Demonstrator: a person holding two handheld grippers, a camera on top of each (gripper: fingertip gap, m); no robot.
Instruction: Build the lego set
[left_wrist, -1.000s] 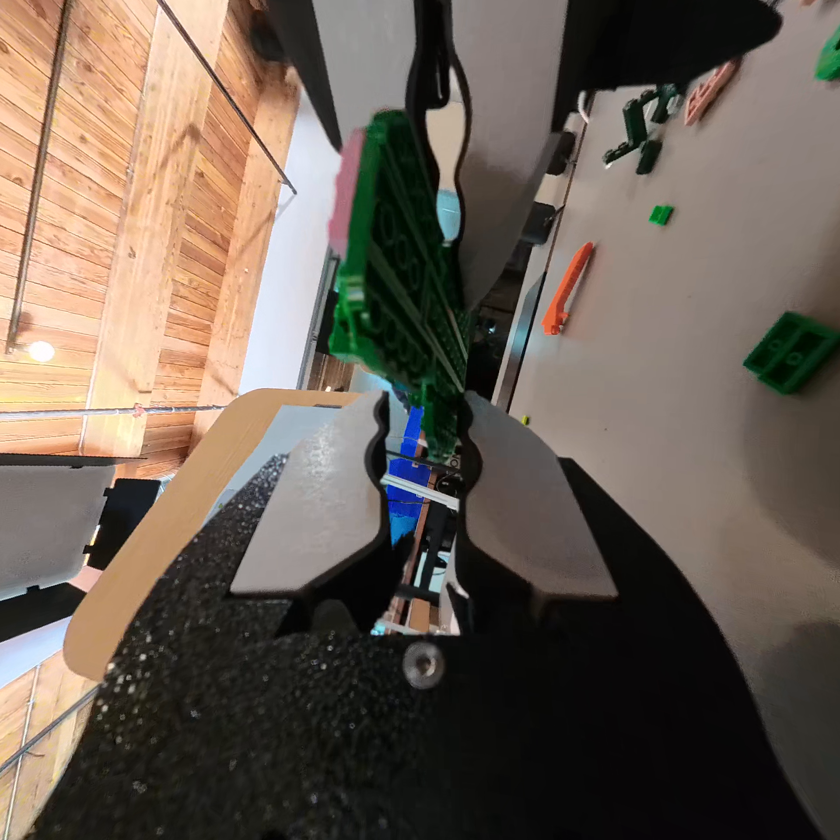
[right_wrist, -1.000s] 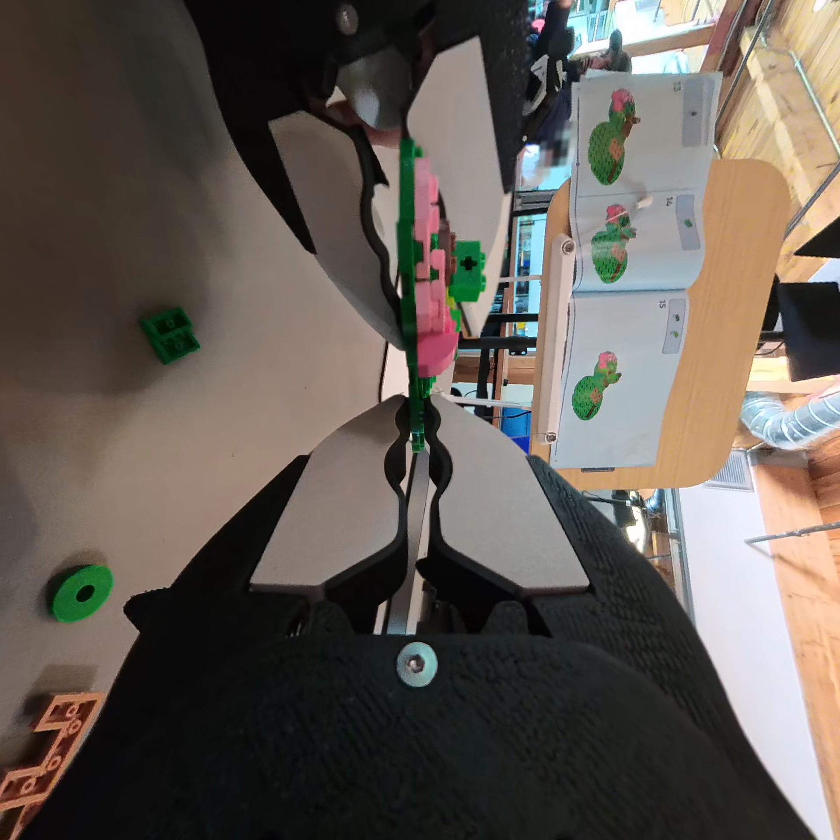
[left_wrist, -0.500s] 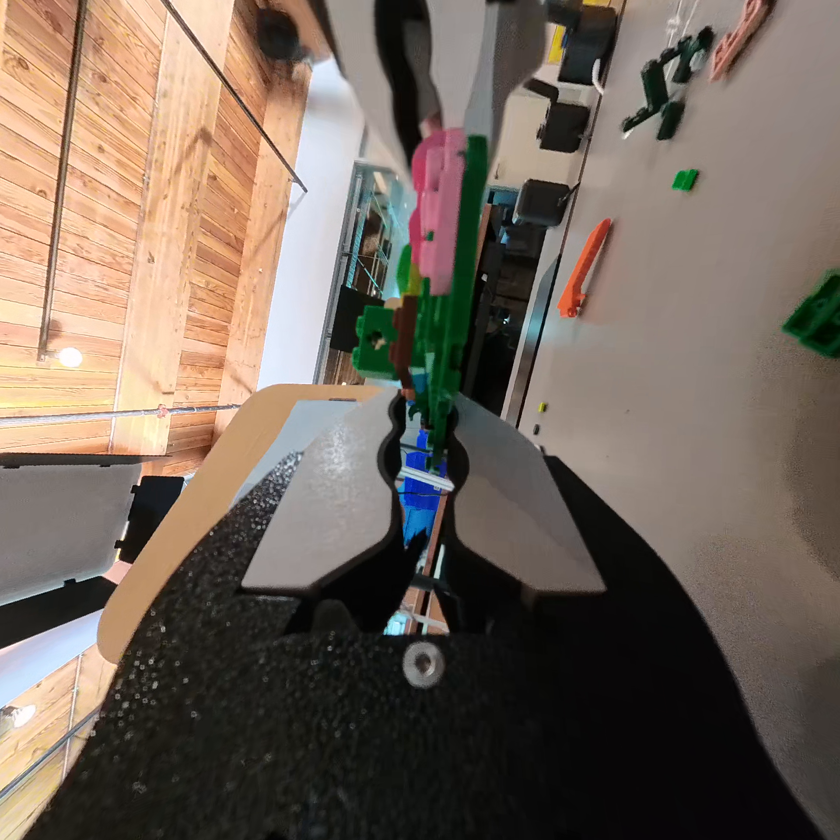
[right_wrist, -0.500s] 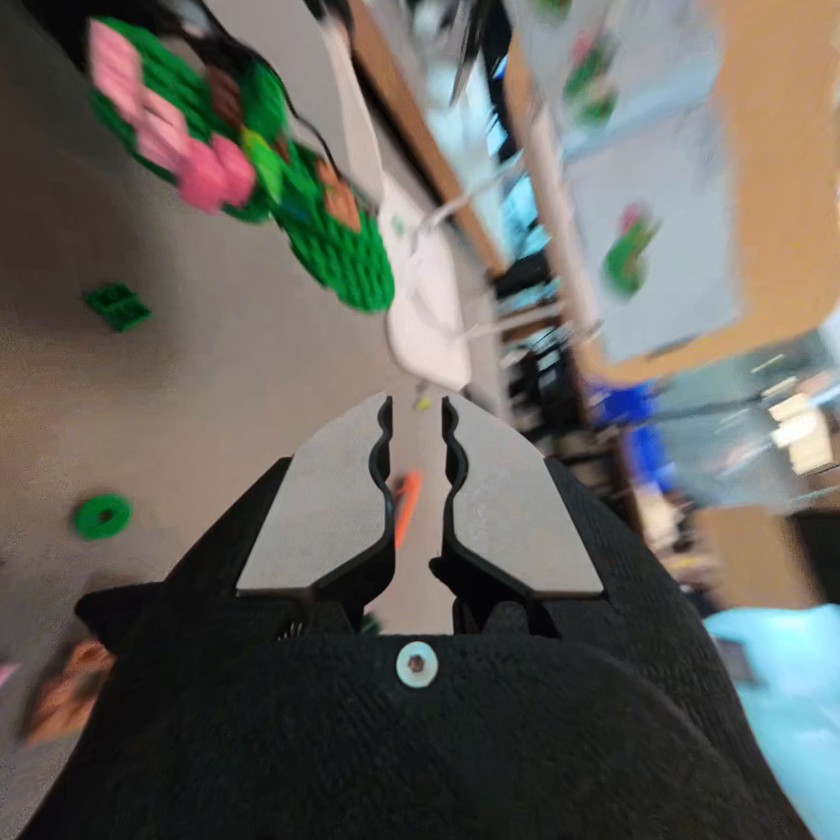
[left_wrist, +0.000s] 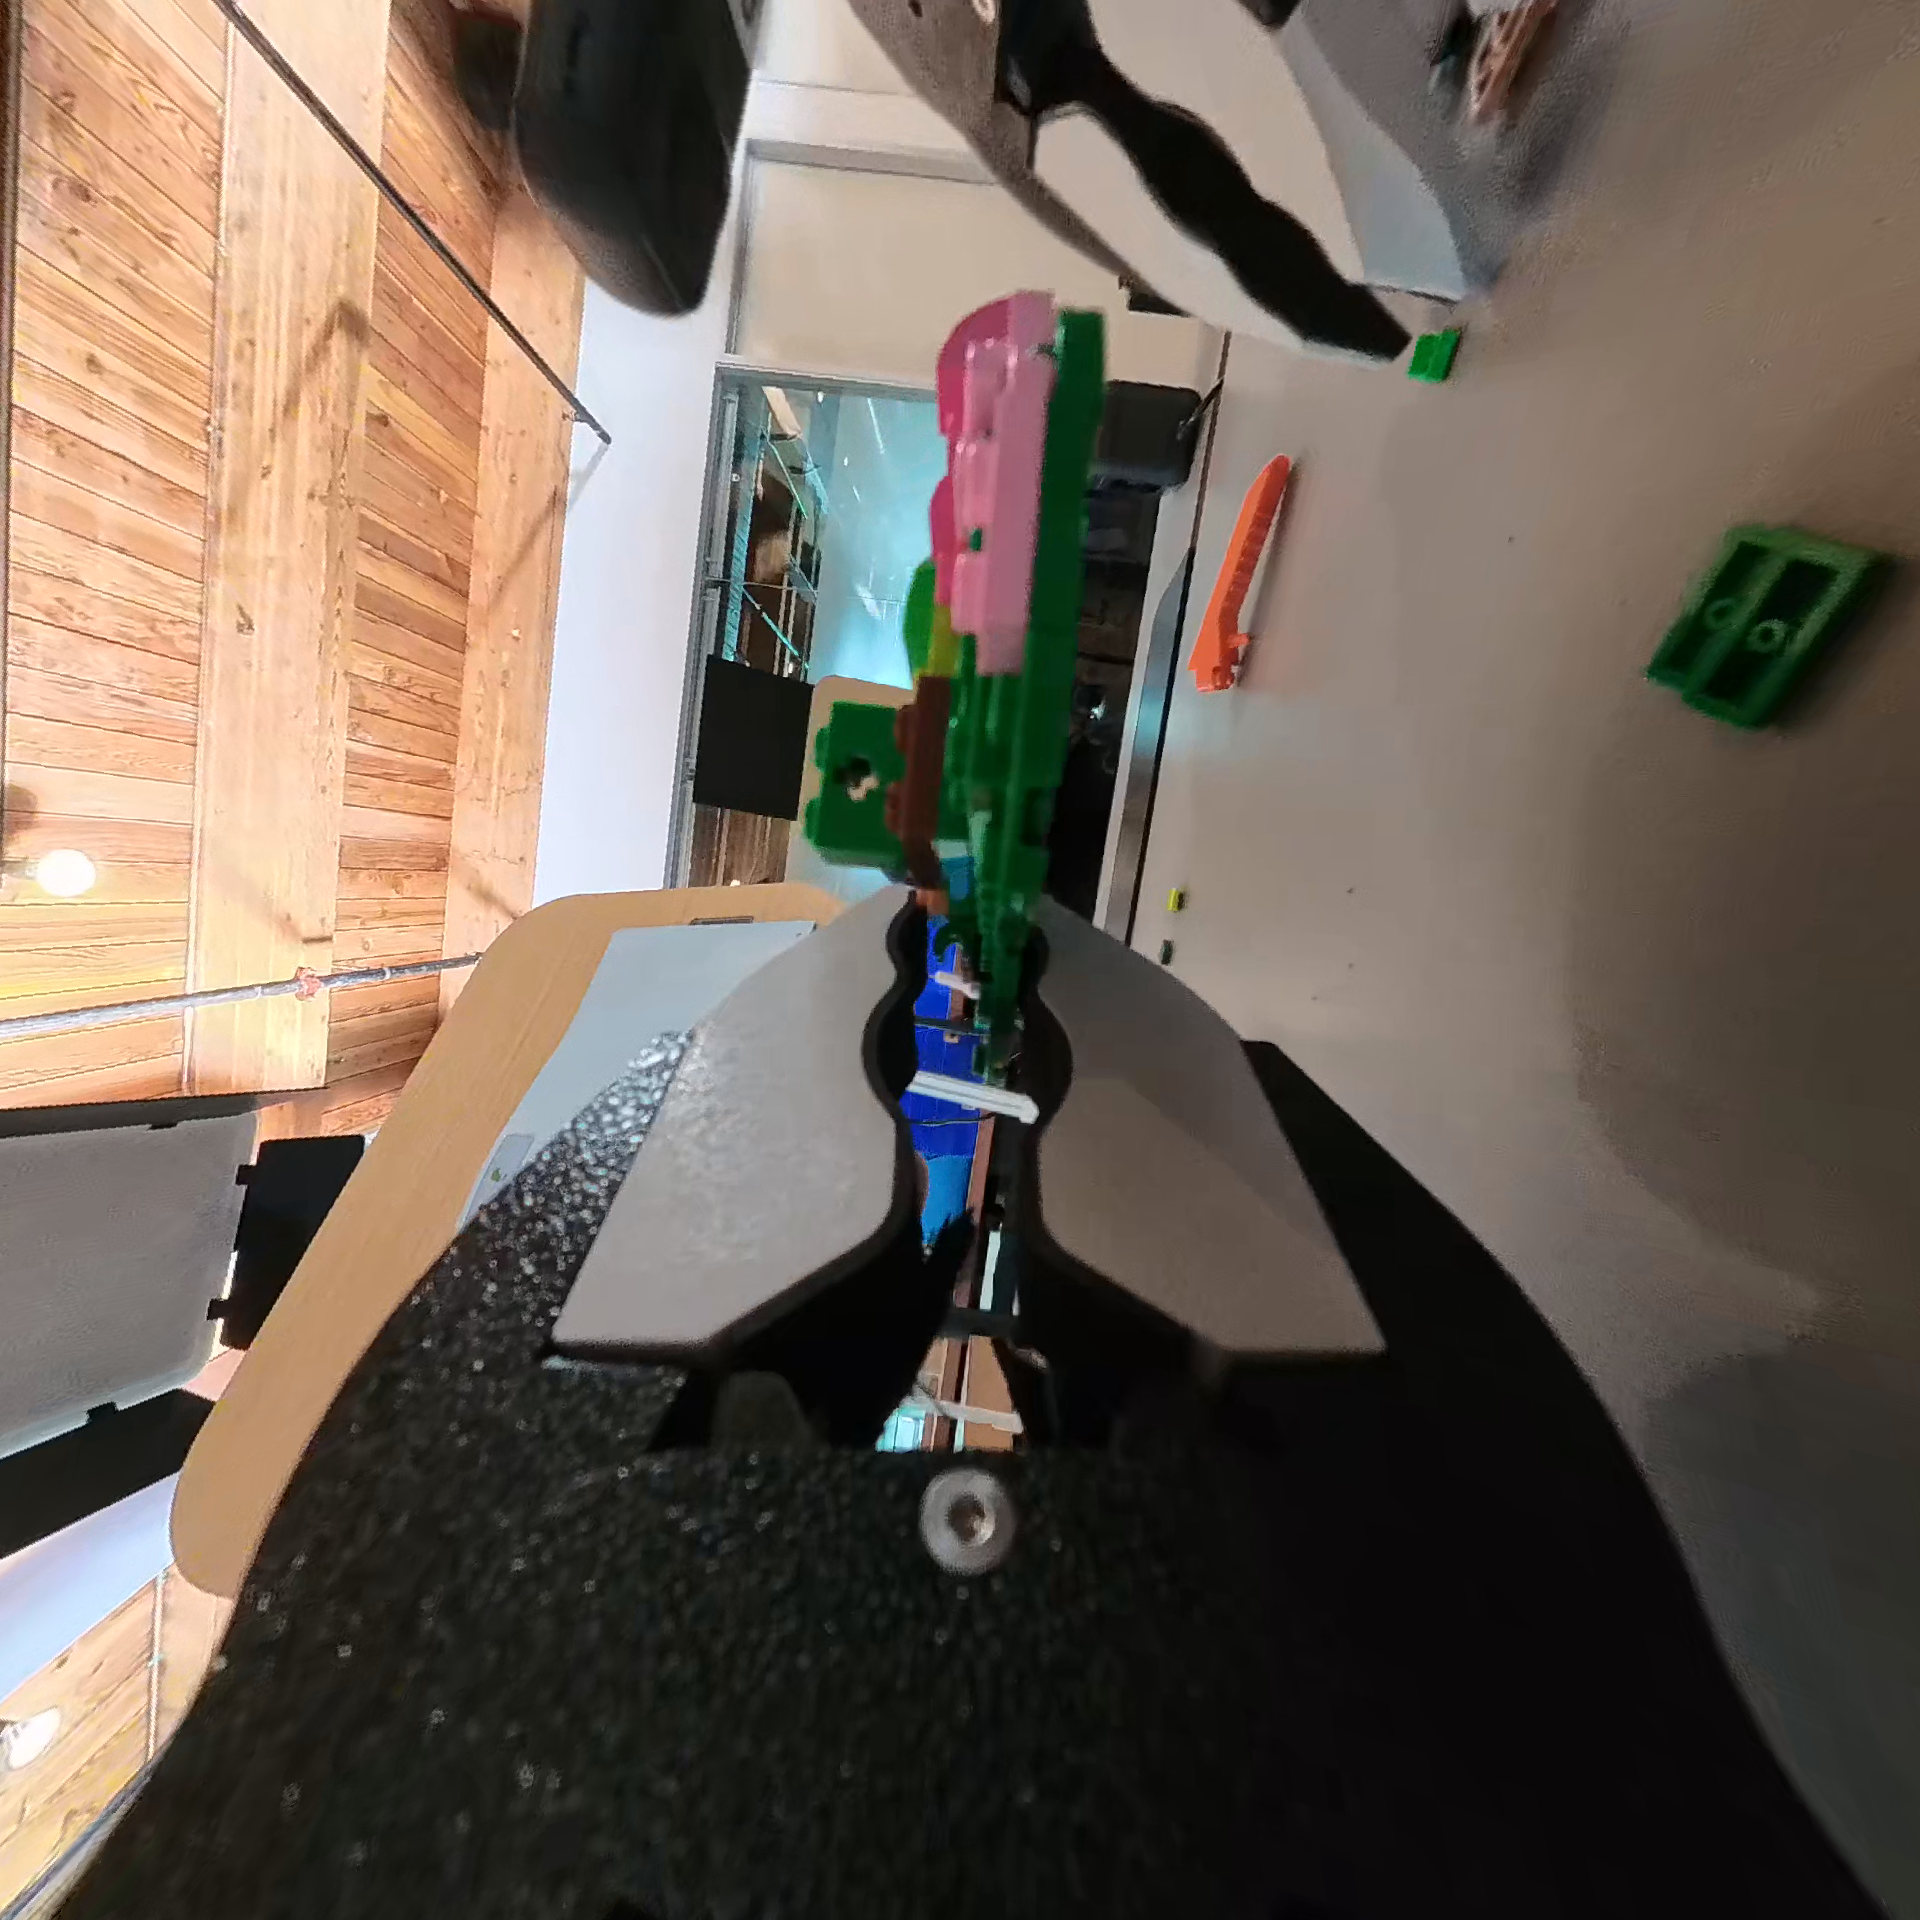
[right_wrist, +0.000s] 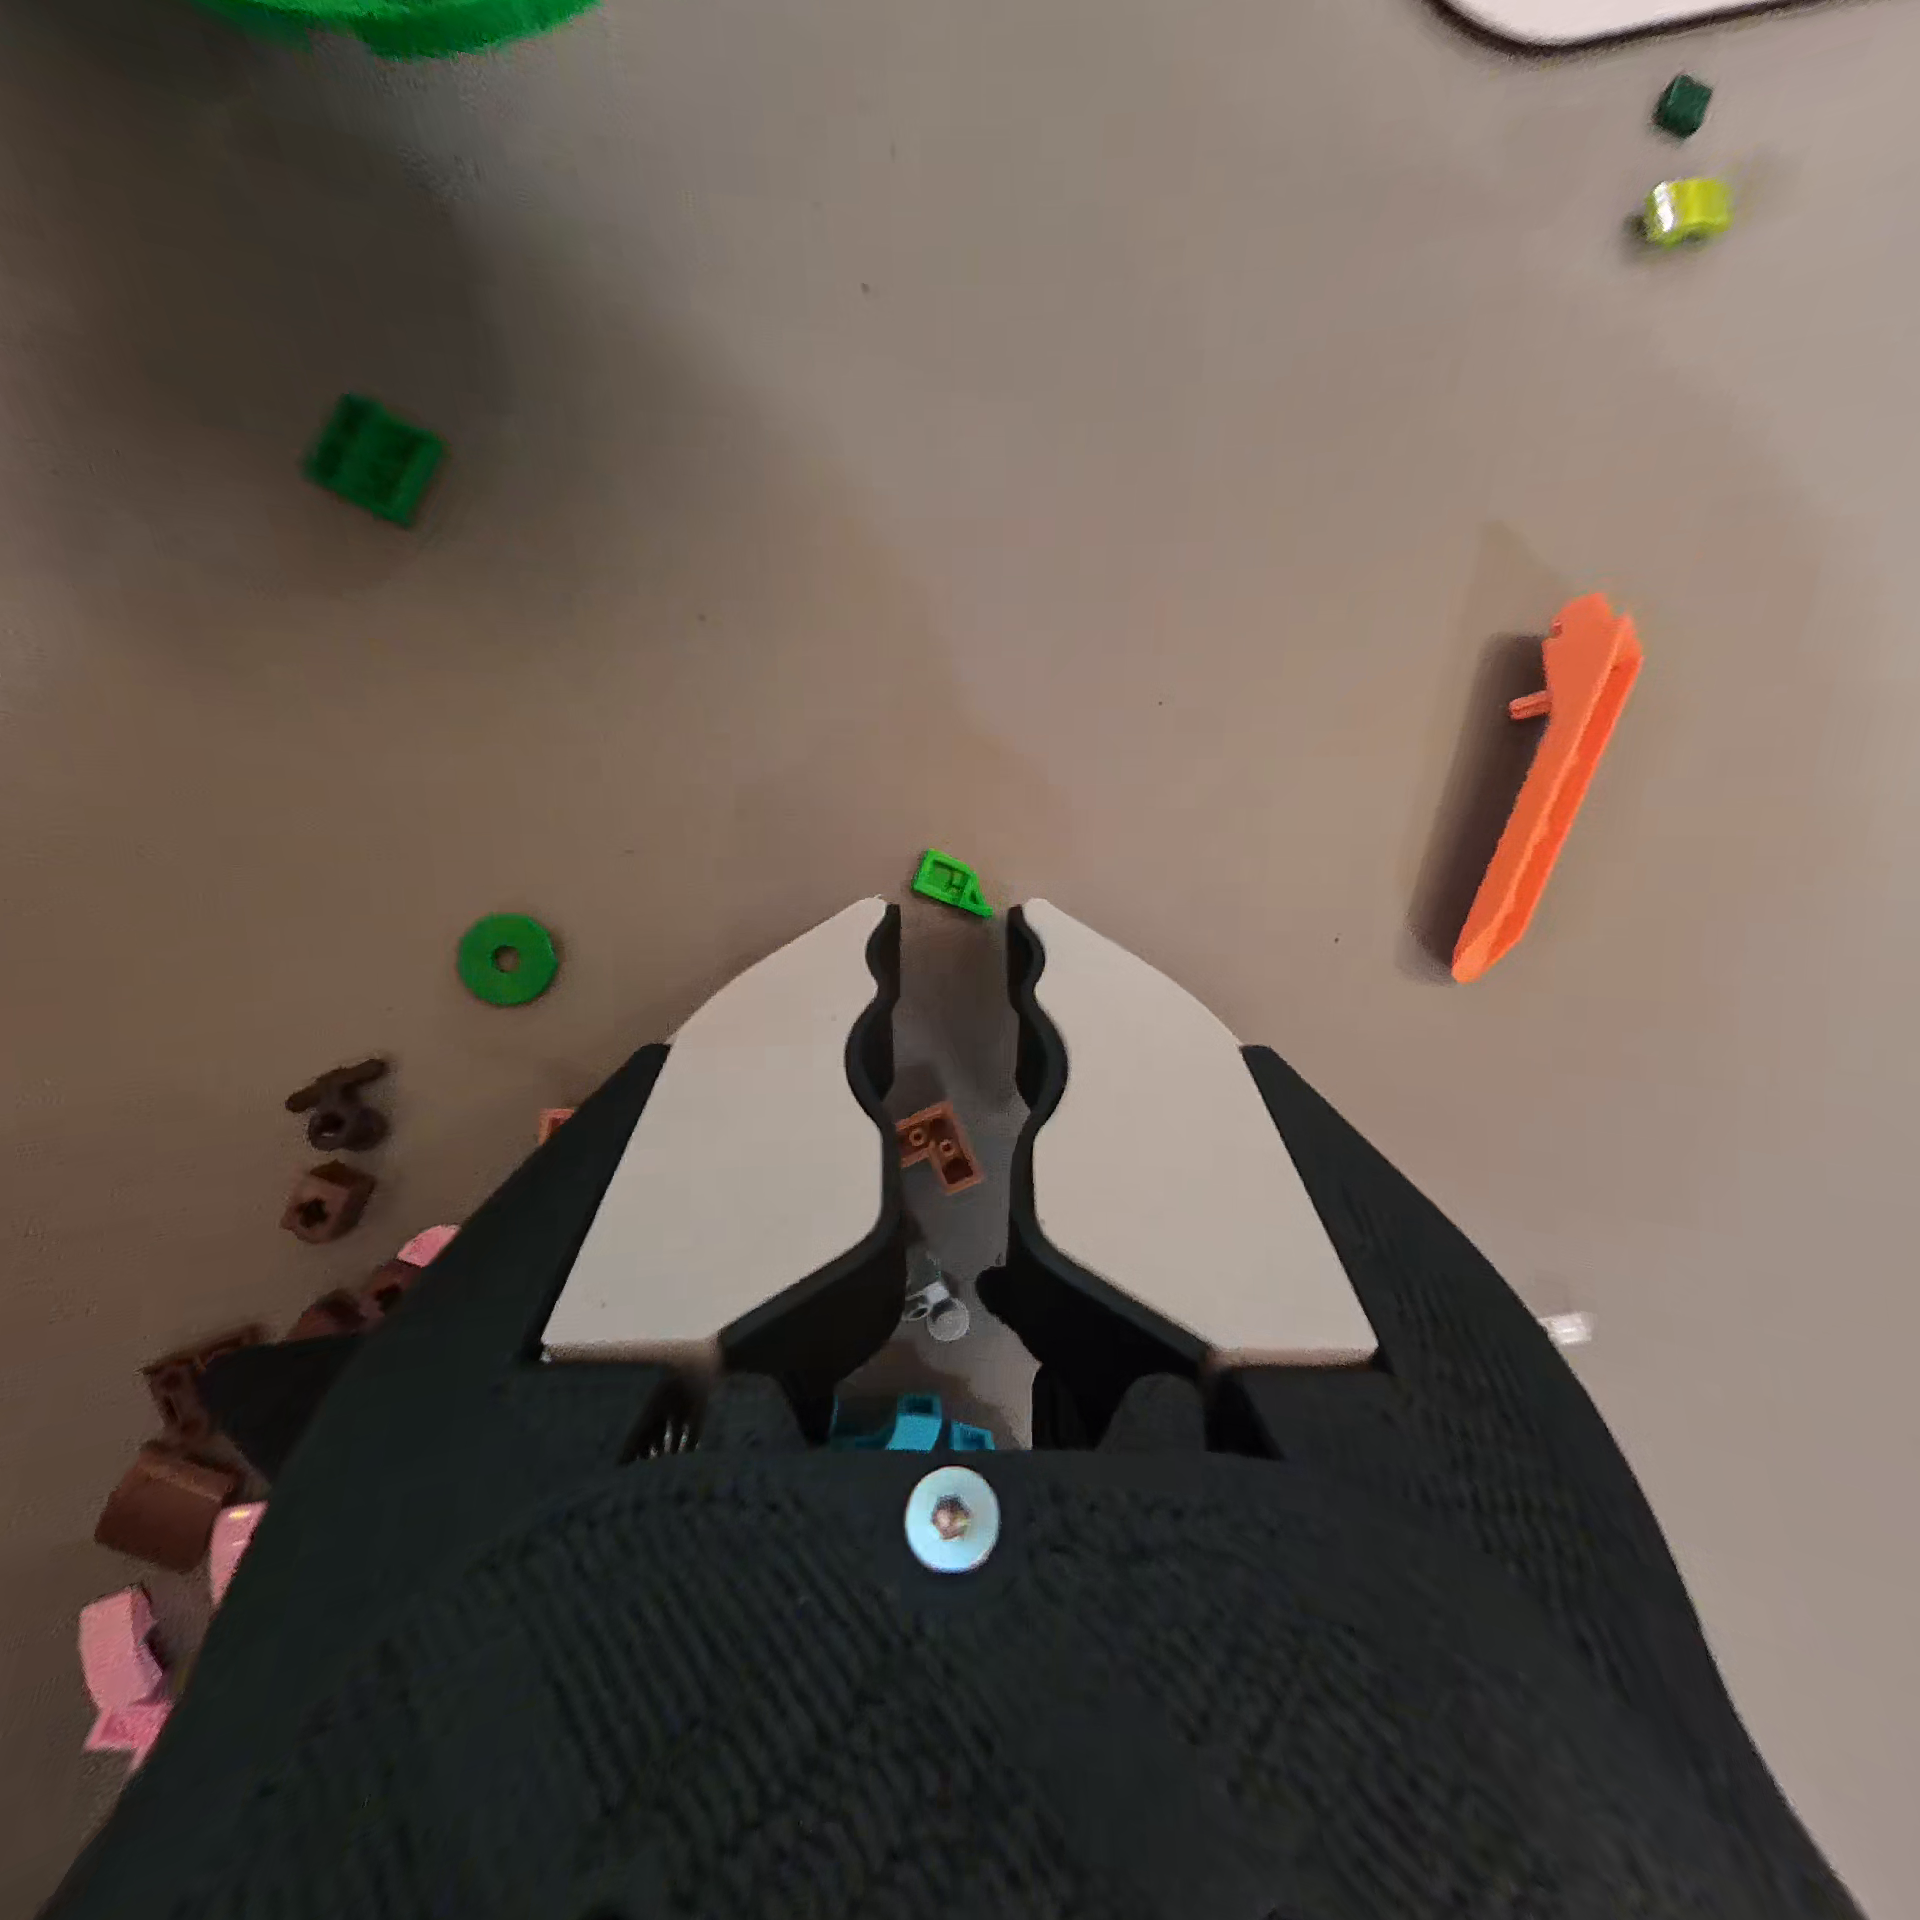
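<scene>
My left gripper (left_wrist: 977, 935) is shut on the lower edge of the green cactus model (left_wrist: 1013, 665), which stands edge-on above the table with pink bricks (left_wrist: 992, 488) on its upper face and a green block (left_wrist: 857, 784) on its side. My right gripper (right_wrist: 948, 914) is open and empty, pointing down at the table just short of a small green wedge piece (right_wrist: 948, 881). A small brown corner plate (right_wrist: 938, 1148) lies between its fingers. The right gripper also shows blurred at the top of the left wrist view (left_wrist: 1195, 197). A blurred bit of the model (right_wrist: 395, 21) shows at the top left of the right wrist view.
On the grey table lie an orange brick separator (right_wrist: 1548, 790), a green 2x2 brick (right_wrist: 372, 457), a green round disc (right_wrist: 506, 959), a lime piece (right_wrist: 1683, 211), a dark green piece (right_wrist: 1681, 106), and brown (right_wrist: 327, 1200) and pink (right_wrist: 120, 1652) pieces at the left.
My right gripper let go of the cactus model, opened, and swung away and down over the table. My left gripper kept hold of the model, now seen edge-on.
</scene>
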